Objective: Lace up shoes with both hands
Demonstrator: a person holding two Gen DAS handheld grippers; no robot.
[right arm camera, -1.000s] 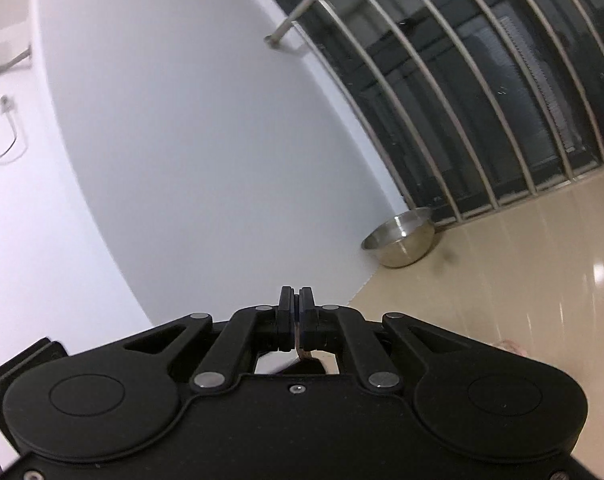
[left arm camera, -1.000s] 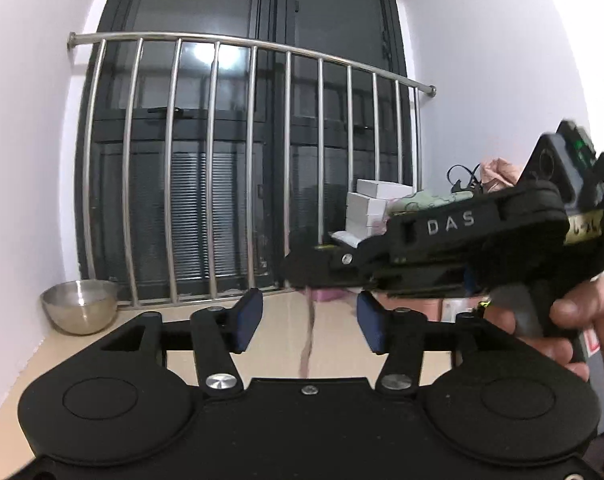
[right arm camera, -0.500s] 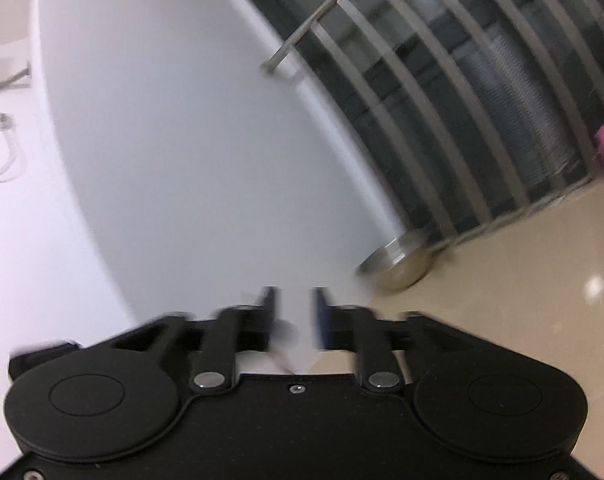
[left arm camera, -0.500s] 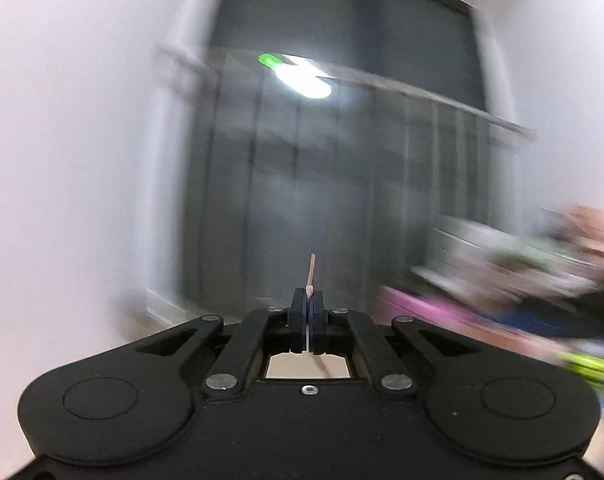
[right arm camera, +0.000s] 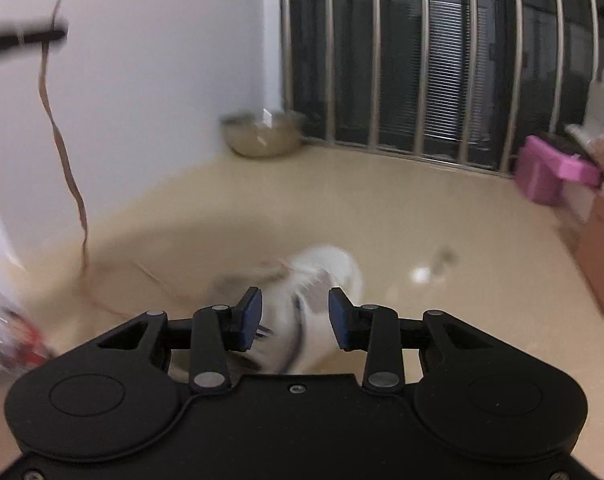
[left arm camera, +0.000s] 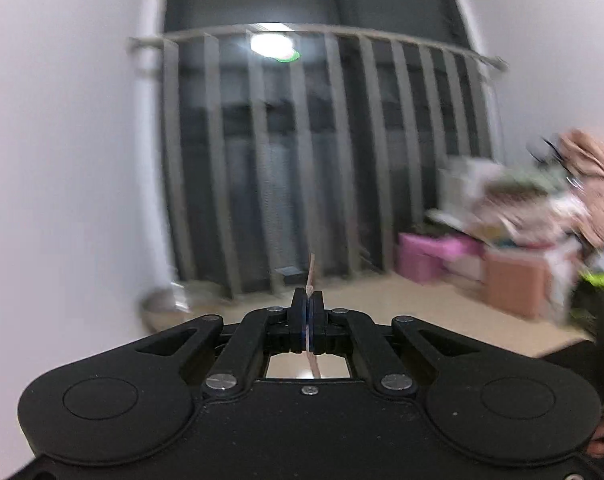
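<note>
A thin, flat, brownish-pink shoelace (right arm camera: 63,152) hangs in a wavy line down the left of the right wrist view, from a blurred black gripper tip high against the white wall to the glossy beige floor (right arm camera: 442,216), where it trails toward a blurred white shoe (right arm camera: 322,280). The shoe lies on the floor just ahead of the right gripper (right arm camera: 294,314); its details are smeared by motion.

The left gripper (left arm camera: 309,312) points roughly level toward the grey metal railing (left arm camera: 342,160) before the dark window. Its blue-padded fingers are clenched on the shoelace (left arm camera: 311,276), whose short end sticks up above the pads while the rest drops away beneath them.

The right gripper tilts down toward the floor and the shoe. Its jaws stand apart and are closing, with the shoe seen in the gap beyond them; nothing is pressed between the pads.

A round steel bowl (right arm camera: 263,134) sits in the corner by the wall, and a pink box (right arm camera: 550,172) stands at the right.
</note>
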